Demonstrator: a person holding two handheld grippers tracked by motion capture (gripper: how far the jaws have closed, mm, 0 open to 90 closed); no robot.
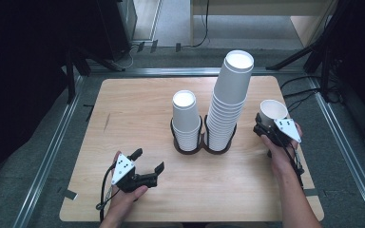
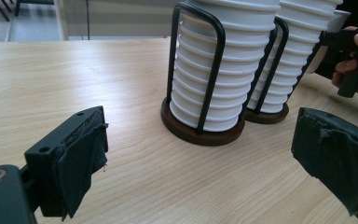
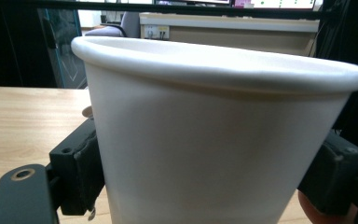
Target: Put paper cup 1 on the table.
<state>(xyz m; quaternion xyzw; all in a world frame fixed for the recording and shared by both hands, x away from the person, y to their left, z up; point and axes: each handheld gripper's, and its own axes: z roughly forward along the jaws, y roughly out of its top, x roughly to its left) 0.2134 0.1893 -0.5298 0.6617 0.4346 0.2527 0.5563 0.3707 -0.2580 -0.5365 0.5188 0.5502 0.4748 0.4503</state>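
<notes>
One cup (image 1: 272, 112) sits upright in your right tongs (image 1: 266, 127), just right of the tall stack (image 1: 229, 107); your left tongs (image 1: 148, 161) hang wide open and empty, near the counter (image 1: 133, 102) edge short of that stack. Left gripper view: both racks, nothing between the pads. Right gripper view: pads press the cup's wall below the rim. It looks light and easily crushed, so grip gently at mid-wall.

White cups, black gear, pale wood.
I see a plain white paper cup (image 3: 214, 140) between black jaws, white ribbed cup stacks (image 1: 228, 102) in a black wire rack on dark brown round bases (image 2: 200, 133), and a light wood-grain table (image 1: 138, 109).
</notes>
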